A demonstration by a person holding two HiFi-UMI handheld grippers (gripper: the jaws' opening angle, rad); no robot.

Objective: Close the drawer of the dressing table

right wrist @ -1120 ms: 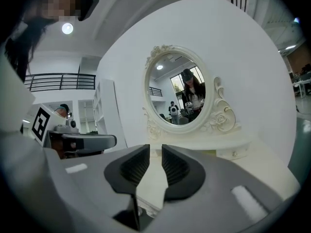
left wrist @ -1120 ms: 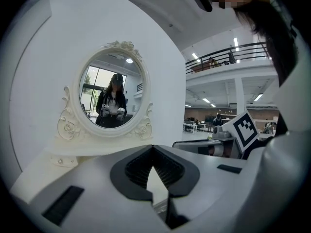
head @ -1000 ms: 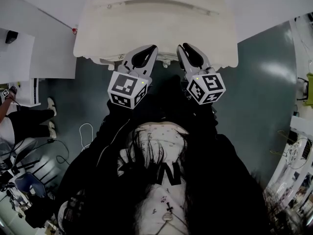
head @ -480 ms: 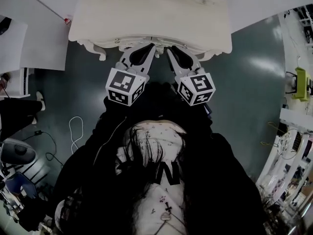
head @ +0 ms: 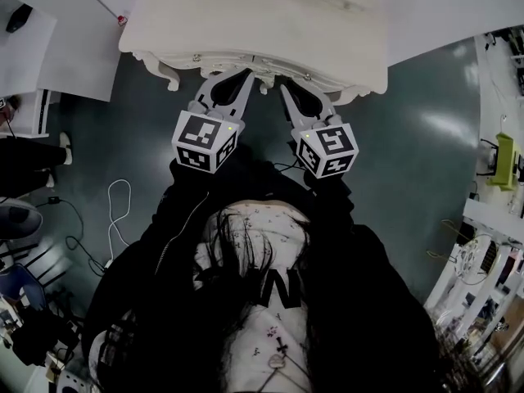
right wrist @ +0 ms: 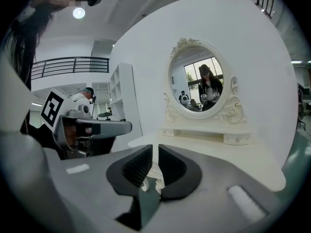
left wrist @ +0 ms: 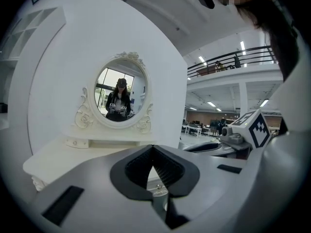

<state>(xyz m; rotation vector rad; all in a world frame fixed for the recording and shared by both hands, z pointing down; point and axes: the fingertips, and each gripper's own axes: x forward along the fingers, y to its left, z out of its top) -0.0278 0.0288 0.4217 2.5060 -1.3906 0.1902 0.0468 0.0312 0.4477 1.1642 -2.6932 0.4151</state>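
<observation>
While their jaws sit almost together, left hand-held gripper (head: 239, 75) and right hand-held gripper (head: 292, 90) seemingly touch the drawer (head: 266, 65).

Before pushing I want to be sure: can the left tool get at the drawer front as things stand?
Probably yes: the left tool is right at the drawer front below the tabletop edge, and nothing shows between them.
</observation>
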